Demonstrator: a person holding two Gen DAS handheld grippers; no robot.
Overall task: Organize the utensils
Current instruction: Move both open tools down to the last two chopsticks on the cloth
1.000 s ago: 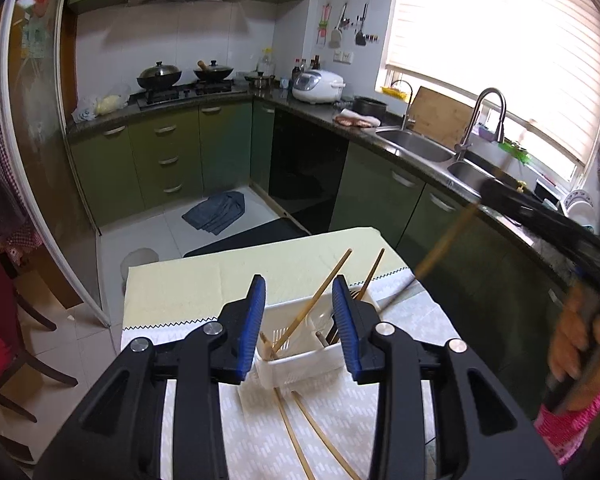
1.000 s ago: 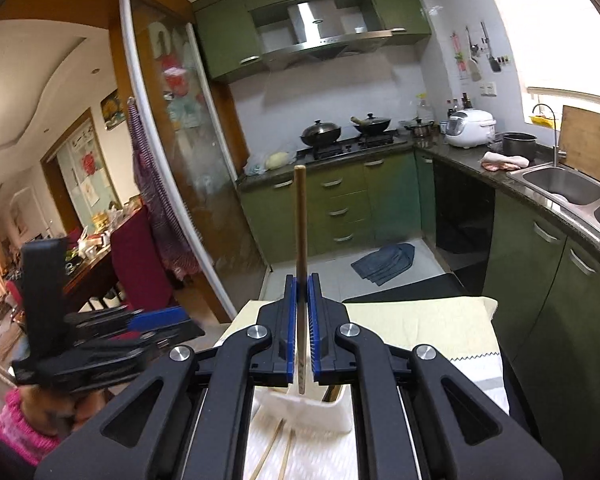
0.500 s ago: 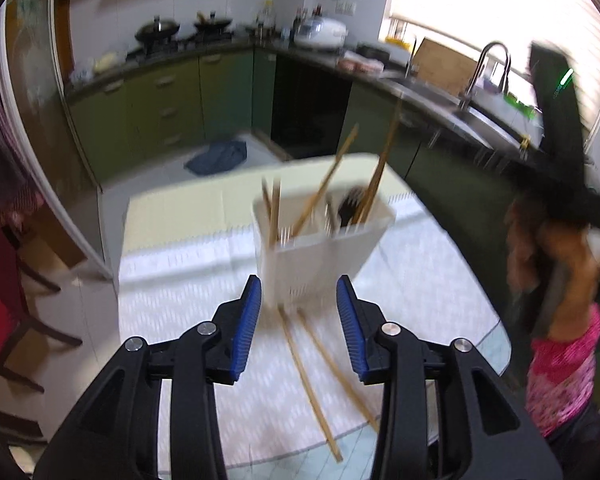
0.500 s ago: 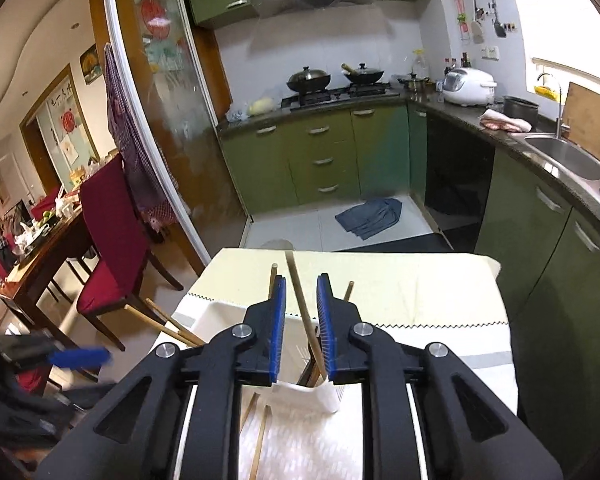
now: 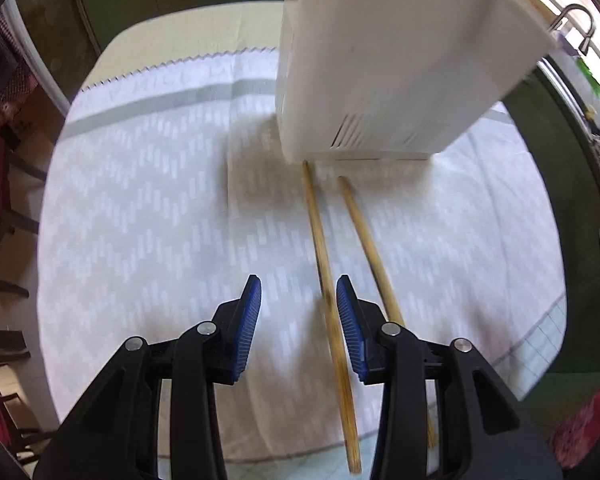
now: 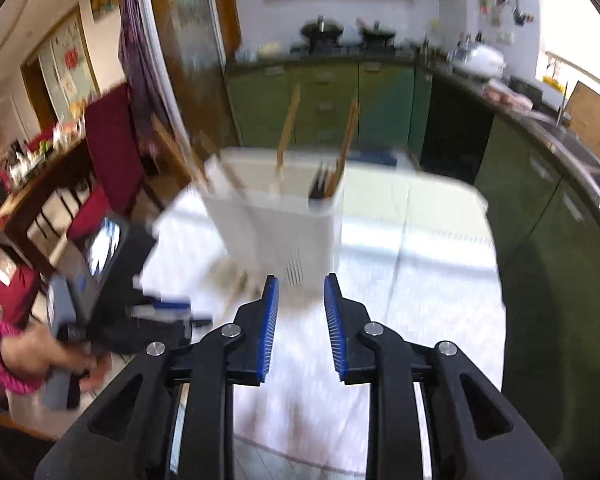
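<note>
White patterned tablecloth point(image 5: 148, 208) on table; green kitchen cabinets point(image 6: 340, 100) behind.

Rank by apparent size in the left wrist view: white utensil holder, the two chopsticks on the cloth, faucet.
1. white utensil holder, though nearness to the camera inflates it.
2. left chopstick and right chopstick: look alike, unranked.
3. faucet, far off, so unsure.

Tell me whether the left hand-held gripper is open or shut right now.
Open. The left hand-held gripper has its blue pads wide apart, gripping nothing; one chopstick lies on the tablecloth between them.
</note>
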